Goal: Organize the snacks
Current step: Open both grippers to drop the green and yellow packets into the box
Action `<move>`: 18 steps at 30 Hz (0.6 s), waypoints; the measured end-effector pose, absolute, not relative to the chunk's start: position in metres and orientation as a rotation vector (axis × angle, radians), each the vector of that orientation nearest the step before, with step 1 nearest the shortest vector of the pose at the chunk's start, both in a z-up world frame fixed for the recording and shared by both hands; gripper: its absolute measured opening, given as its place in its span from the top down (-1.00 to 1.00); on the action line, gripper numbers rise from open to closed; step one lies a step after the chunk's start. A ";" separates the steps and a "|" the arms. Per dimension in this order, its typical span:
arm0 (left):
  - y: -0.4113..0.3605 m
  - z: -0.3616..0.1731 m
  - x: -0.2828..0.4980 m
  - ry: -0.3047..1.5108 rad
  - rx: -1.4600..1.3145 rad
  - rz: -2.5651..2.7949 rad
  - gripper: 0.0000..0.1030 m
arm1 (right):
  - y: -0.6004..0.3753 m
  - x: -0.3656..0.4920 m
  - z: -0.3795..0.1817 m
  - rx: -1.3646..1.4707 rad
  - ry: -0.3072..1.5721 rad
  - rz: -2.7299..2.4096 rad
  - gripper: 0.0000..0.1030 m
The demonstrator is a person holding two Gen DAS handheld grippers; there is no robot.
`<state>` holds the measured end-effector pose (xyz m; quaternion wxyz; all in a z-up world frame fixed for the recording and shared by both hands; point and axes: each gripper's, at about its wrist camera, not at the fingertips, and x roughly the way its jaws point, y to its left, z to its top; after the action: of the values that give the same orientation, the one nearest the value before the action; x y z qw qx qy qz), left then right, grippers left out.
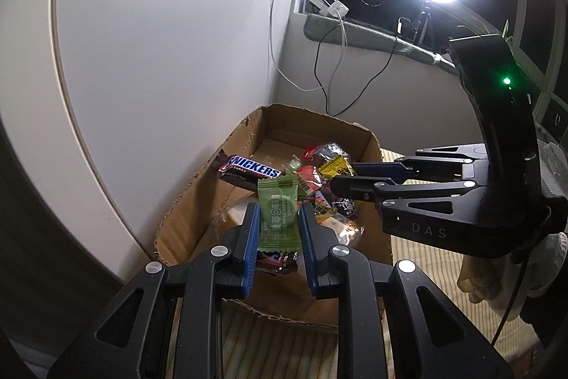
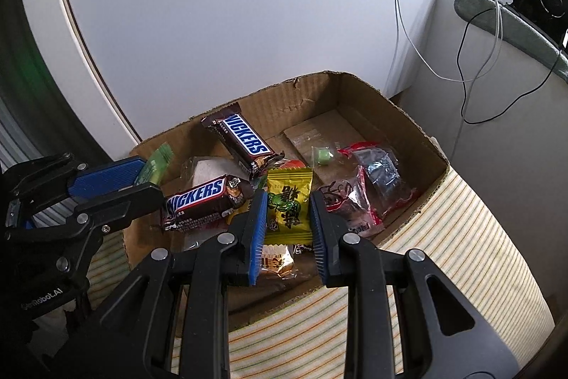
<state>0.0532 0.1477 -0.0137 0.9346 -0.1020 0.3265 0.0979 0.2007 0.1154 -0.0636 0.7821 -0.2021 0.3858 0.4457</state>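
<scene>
While the left gripper (image 1: 278, 222) pinches a green plum-candy packet (image 1: 277, 215) over the cardboard box (image 2: 397, 116), the right gripper (image 2: 288, 219) clamps a yellow packet (image 2: 288, 205) above two Snickers bars (image 2: 198, 201) inside.

Two brown Snickers bars (image 2: 238, 137) are lying left inside the open brown cardboard box (image 2: 401, 116), the yellow sachet (image 2: 288, 201) right of them.

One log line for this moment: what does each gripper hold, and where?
left gripper: shut on green candy packet | right gripper: shut on yellow candy packet | both over cardboard box | Snickers bars inside
</scene>
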 end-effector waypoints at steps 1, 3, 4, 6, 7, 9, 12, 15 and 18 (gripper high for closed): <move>0.148 -0.014 0.053 0.669 -0.210 0.201 0.59 | 0.116 0.201 -0.064 -0.437 0.834 0.962 0.52; 0.148 -0.014 0.053 0.672 -0.210 0.204 0.59 | 0.116 0.201 -0.065 -0.439 0.835 0.960 0.52; 0.149 -0.015 0.053 0.673 -0.211 0.206 0.59 | 0.116 0.202 -0.065 -0.439 0.835 0.957 0.52; 0.150 -0.015 0.053 0.673 -0.212 0.209 0.58 | 0.116 0.202 -0.065 -0.438 0.837 0.954 0.52; 0.150 -0.015 0.052 0.673 -0.213 0.210 0.58 | 0.116 0.202 -0.065 -0.437 0.834 0.950 0.52; 0.151 -0.015 0.052 0.673 -0.212 0.216 0.58 | 0.116 0.203 -0.066 -0.433 0.833 0.943 0.52; 0.151 -0.016 0.051 0.675 -0.211 0.220 0.58 | 0.114 0.204 -0.066 -0.429 0.833 0.939 0.52; 0.153 -0.016 0.051 0.675 -0.210 0.224 0.56 | 0.111 0.205 -0.065 -0.426 0.830 0.930 0.40; 0.152 -0.015 0.051 0.673 -0.205 0.227 0.28 | 0.107 0.206 -0.061 -0.409 0.819 0.928 0.04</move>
<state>0.0505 0.1519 -0.0153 0.9325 -0.1001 0.3287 0.1110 0.2061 0.1070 -0.0614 0.7949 -0.1902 0.3812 0.4320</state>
